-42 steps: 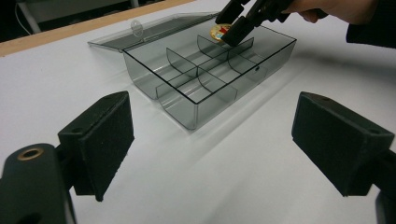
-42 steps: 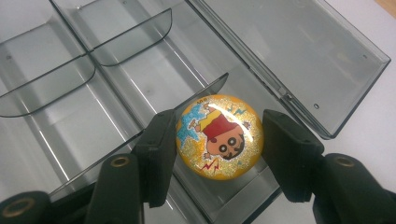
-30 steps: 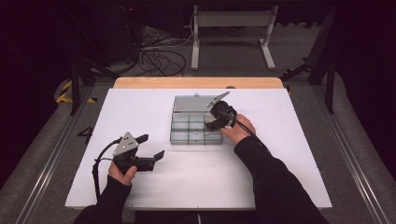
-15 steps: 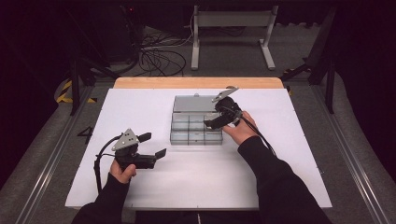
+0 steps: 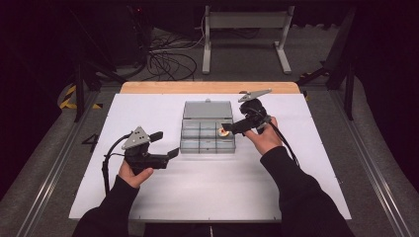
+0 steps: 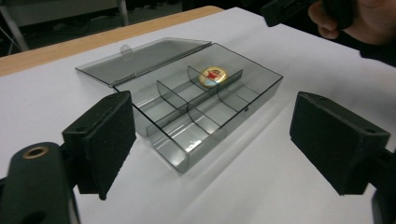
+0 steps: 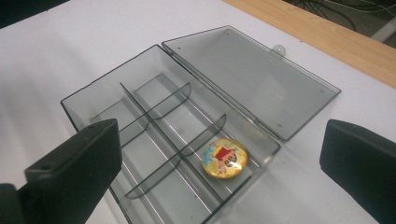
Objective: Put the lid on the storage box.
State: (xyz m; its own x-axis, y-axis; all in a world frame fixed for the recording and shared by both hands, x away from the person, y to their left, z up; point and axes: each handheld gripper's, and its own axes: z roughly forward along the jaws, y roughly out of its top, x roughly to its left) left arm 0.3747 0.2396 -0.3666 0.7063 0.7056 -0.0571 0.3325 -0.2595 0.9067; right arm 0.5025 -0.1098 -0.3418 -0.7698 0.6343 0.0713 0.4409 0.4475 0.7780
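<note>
A round badge (image 7: 224,157) lies in the open box (image 5: 207,143). Both tongs, left (image 5: 164,146) and right (image 5: 226,128), are spread wide and hold nothing. I think shutting the lid (image 7: 252,74) comes next.

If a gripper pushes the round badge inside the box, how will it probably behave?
The badge looks domed and glossy, so pads may slip off it. It lies flat, so it would likely slide, not roll. The box's dividers and wall would probably stop it soon.
</note>
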